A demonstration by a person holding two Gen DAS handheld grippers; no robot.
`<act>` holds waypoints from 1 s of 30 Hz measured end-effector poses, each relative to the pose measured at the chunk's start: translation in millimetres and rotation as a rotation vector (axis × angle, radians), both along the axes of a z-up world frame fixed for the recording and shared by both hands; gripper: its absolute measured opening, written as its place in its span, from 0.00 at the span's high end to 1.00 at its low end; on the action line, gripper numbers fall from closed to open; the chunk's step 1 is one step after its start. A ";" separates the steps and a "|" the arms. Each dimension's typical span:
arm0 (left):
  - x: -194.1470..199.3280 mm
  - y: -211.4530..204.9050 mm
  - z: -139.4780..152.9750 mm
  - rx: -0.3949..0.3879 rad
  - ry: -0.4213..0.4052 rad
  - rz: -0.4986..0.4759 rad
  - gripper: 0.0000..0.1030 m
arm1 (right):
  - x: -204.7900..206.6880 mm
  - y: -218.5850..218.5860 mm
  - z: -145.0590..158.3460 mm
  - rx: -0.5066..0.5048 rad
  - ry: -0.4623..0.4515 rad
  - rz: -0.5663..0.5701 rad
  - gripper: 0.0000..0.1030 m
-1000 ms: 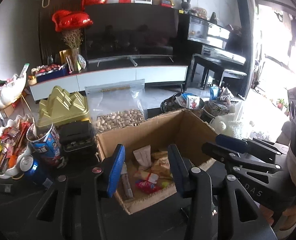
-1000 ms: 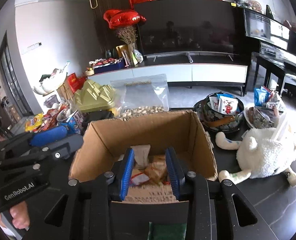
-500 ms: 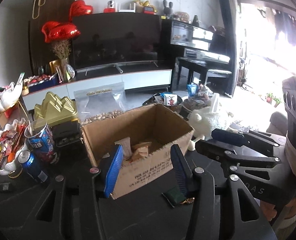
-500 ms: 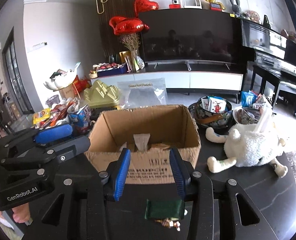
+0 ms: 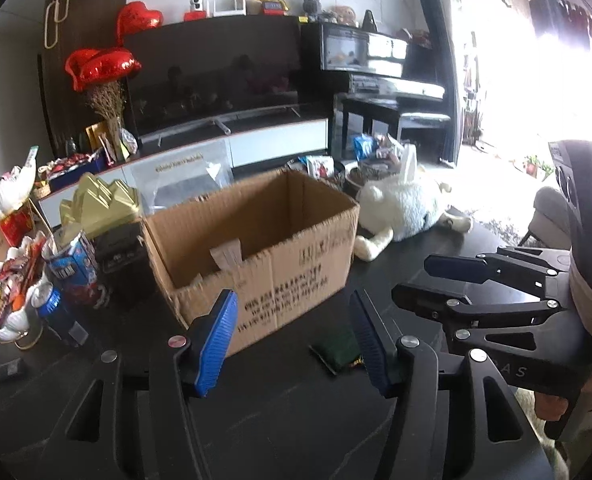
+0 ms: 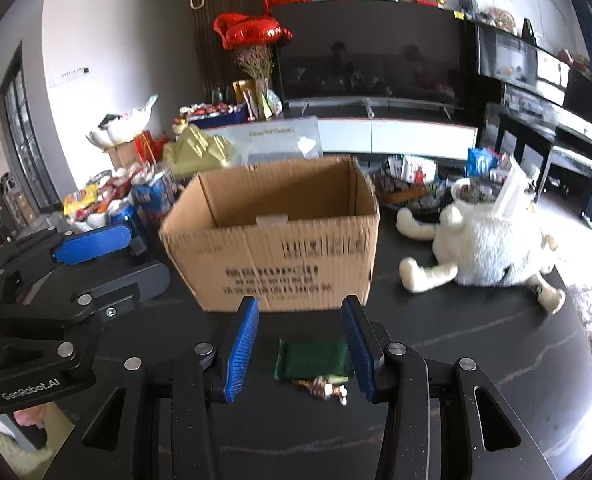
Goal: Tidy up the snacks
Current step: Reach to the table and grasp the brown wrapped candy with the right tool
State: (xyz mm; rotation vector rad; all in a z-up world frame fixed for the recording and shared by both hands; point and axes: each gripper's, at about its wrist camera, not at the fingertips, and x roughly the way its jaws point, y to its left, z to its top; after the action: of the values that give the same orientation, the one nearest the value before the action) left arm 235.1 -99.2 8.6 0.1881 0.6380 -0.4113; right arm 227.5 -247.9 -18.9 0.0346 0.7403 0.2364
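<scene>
An open cardboard box [image 5: 256,248] stands on the black table; it also shows in the right wrist view [image 6: 280,240]. A dark green snack packet [image 6: 314,363] lies on the table in front of the box, with a small gold-wrapped candy [image 6: 328,388] beside it. My right gripper [image 6: 301,346] is open, its blue pads either side of the packet, above it. My left gripper [image 5: 294,340] is open and empty, in front of the box; the packet [image 5: 336,352] lies by its right finger. The right gripper also shows in the left wrist view [image 5: 456,276].
A white plush sheep [image 6: 492,240] lies right of the box. Bowls of snacks [image 6: 412,184] stand behind it. Left of the box are a blue drink carton [image 5: 74,264], a can [image 5: 52,308], a white snack dish [image 5: 4,304] and a gold tin [image 5: 100,204].
Both grippers have pulled back from over the box toward the table's front. The green packet, before under the right gripper's base, now lies between its pads.
</scene>
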 end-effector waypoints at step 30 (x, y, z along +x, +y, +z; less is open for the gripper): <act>26.1 -16.9 -103.3 0.146 0.282 -0.140 0.41 | 24.1 6.5 -111.5 -0.126 0.317 0.085 0.57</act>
State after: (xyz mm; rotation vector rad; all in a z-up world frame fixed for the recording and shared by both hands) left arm 261.2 -116.1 -94.7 0.3181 0.9368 -0.5315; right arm 251.6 -241.4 -130.4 -0.0809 1.0725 0.2678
